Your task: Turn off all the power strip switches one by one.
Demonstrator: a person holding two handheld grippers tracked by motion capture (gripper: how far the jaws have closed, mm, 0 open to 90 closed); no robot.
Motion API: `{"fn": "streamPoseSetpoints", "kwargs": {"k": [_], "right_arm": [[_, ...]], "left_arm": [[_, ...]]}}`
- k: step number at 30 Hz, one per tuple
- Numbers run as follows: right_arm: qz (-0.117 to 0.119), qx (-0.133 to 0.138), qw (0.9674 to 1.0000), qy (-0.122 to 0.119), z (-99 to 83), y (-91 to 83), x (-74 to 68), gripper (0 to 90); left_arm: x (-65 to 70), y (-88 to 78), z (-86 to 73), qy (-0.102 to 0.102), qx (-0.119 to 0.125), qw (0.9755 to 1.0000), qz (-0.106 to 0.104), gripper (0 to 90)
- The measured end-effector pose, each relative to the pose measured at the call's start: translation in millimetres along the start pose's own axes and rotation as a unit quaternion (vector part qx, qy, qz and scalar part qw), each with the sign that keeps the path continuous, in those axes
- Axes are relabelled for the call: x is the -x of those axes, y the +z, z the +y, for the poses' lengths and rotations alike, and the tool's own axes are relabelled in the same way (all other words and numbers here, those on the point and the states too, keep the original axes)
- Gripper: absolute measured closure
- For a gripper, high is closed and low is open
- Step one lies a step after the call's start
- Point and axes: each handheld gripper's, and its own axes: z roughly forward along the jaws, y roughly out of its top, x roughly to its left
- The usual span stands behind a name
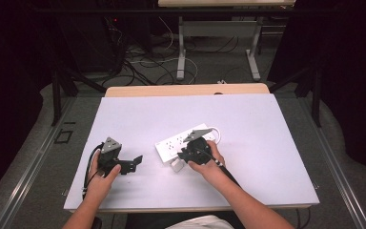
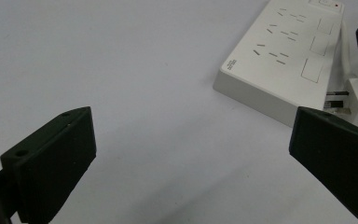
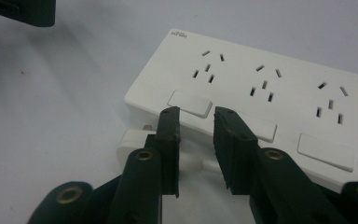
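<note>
Power strip [image 1: 186, 141] lengthwise toward far right; right gripper [image 3: 196, 116] slightly parted, left gripper [image 2: 191, 154] wide, both empty.

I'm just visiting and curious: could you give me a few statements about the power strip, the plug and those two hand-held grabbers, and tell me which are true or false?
1. The power strip is white. True.
2. A plug is pushed into one of its top sockets. False: the white plug lies on the table beside the strip.
3. The left gripper stands wide open with nothing between its fingers. True.
4. The right gripper is clamped on the strip. False: its fingers stand slightly apart over the strip's edge.
5. The table top is black. False: it is pale.
</note>
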Motion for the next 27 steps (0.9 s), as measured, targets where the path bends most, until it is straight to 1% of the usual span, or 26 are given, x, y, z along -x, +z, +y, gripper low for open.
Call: {"fn": "streamPoseSetpoints", "kwargs": {"k": [2, 3, 4, 6, 7, 8, 9, 10, 11, 12, 13, 14, 15, 16, 17, 18, 19, 20, 21, 23, 24, 26, 27], "right_arm": [[0.000, 0.001, 1.0000, -0.003, -3.4, -2.6, 0.1, 65.4], [-0.001, 0.007, 1.0000, -0.006, -5.6, -4.2, 0.2, 62.6], [-0.002, 0.002, 1.0000, -0.005, -7.5, -8.3, 0.6, 59.7], [-0.005, 0.013, 0.9999, -0.002, -13.2, -13.5, 2.6, 52.2], [-0.008, 0.013, 0.9999, -0.001, -15.2, -15.8, 3.0, 49.6], [-0.014, 0.019, 0.9997, 0.000, -18.1, -18.1, 3.3, 45.9], [-0.027, 0.021, 0.9994, -0.004, -21.7, -21.2, 3.9, 40.7], [-0.040, 0.020, 0.9989, -0.014, -24.3, -22.3, 4.2, 35.1], [-0.064, 0.012, 0.9975, -0.025, -28.2, -25.6, 3.7, 33.8], [-0.073, 0.016, 0.9967, -0.031, -31.7, -27.6, 3.7, 33.8], [-0.068, 0.013, 0.9970, -0.034, -33.7, -30.3, 4.4, 32.3], [-0.067, 0.028, 0.9970, -0.026, -37.2, -31.8, 5.3, 31.0], [-0.068, 0.029, 0.9971, -0.021, -40.3, -34.7, 7.1, 30.6], [-0.068, 0.020, 0.9973, -0.016, -43.1, -38.5, 8.1, 30.5], [-0.068, 0.022, 0.9973, -0.017, -46.3, -40.6, 9.9, 30.5], [-0.069, 0.022, 0.9973, -0.010, -49.4, -44.0, 11.1, 30.5], [-0.069, 0.023, 0.9973, -0.008, -52.4, -47.1, 13.0, 30.5], [-0.067, 0.025, 0.9974, 0.002, -55.3, -49.9, 14.3, 28.8], [-0.076, 0.034, 0.9965, 0.008, -58.5, -52.1, 16.2, 24.7], [-0.084, 0.041, 0.9955, 0.018, -64.1, -56.8, 20.1, 24.2], [-0.082, 0.040, 0.9955, 0.026, -66.2, -59.4, 22.0, 23.6], [-0.082, 0.051, 0.9946, 0.037, -70.9, -63.0, 26.5, 19.9], [-0.081, 0.047, 0.9948, 0.041, -71.8, -64.7, 27.6, 17.7]], "left_arm": [[-0.2, -0.1, -0.1, -0.001, -0.002, 1.0000, 0.000, 0.4], [-0.3, -0.2, -0.2, -0.001, -0.001, 1.0000, 0.001, 0.4], [-0.4, -0.3, -0.3, -0.001, -0.001, 1.0000, 0.001, 0.4], [-0.5, -0.4, -0.4, 0.000, 0.000, 1.0000, 0.001, 0.4], [-0.5, -0.5, -0.4, 0.000, 0.001, 1.0000, 0.000, 0.4], [-0.3, -0.5, -0.5, -0.001, 0.001, 1.0000, 0.000, 0.4], [-0.2, -0.5, -0.4, -0.001, 0.000, 1.0000, 0.000, 0.4], [0.0, -0.6, -0.4, -0.002, 0.000, 1.0000, 0.000, 0.4], [0.0, -0.7, -0.4, -0.002, -0.001, 1.0000, 0.000, 0.4], [0.0, -0.7, -0.3, -0.002, -0.001, 1.0000, 0.001, 0.4], [0.0, -0.6, -0.4, -0.002, 0.000, 1.0000, 0.000, 0.4], [-0.2, -0.5, -0.3, -0.001, 0.000, 1.0000, 0.002, 0.4], [-0.2, -0.4, -0.3, -0.001, 0.000, 1.0000, 0.002, 0.4], [-0.1, -0.4, -0.2, -0.001, 0.000, 1.0000, 0.002, 0.4], [0.1, -0.3, -0.3, -0.002, -0.001, 1.0000, 0.002, 0.4], [0.1, -0.2, -0.2, -0.001, 0.000, 1.0000, 0.002, 0.4], [0.3, -0.3, -0.3, -0.002, -0.002, 1.0000, 0.001, 0.5], [0.2, -0.2, -0.3, -0.002, -0.002, 1.0000, 0.001, 0.4], [0.3, -0.1, -0.3, -0.003, -0.002, 1.0000, 0.001, 0.4], [0.1, 0.0, -0.2, -0.002, 0.000, 1.0000, 0.002, 0.4], [0.2, 0.0, -0.1, -0.002, 0.000, 1.0000, 0.002, 0.5], [0.2, 0.1, -0.1, -0.002, 0.000, 1.0000, 0.002, 0.4], [0.4, 0.0, -0.1, -0.003, -0.002, 1.0000, 0.002, 0.4]]}}
